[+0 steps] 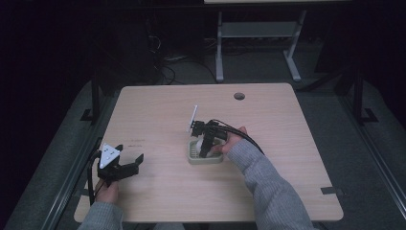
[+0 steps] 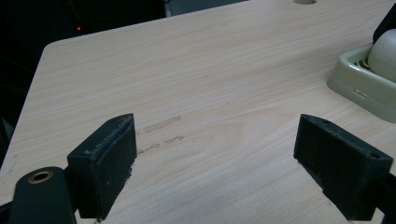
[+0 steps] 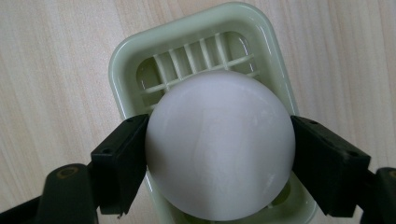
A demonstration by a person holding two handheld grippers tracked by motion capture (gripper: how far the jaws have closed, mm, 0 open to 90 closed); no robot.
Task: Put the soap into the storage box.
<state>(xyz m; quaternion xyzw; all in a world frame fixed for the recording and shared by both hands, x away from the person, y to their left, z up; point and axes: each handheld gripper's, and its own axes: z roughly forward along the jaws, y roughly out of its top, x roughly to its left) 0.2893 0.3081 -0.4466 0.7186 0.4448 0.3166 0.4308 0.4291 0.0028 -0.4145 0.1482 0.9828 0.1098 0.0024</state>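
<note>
Jaws against white ball (image 3: 219,144)

A light wooden table (image 1: 158,115) with a round hole (image 1: 239,96) near its far edge. Near the middle sits a pale green tray (image 1: 192,156). The right gripper (image 1: 205,149) points down into it, held by a hand (image 1: 233,140) in a grey sleeve (image 1: 268,184); whether it holds anything cannot be told. A white plate (image 1: 192,118) stands on its far end. At the near left corner, the left gripper (image 1: 134,164) rests with its 2 jaws apart.
</note>
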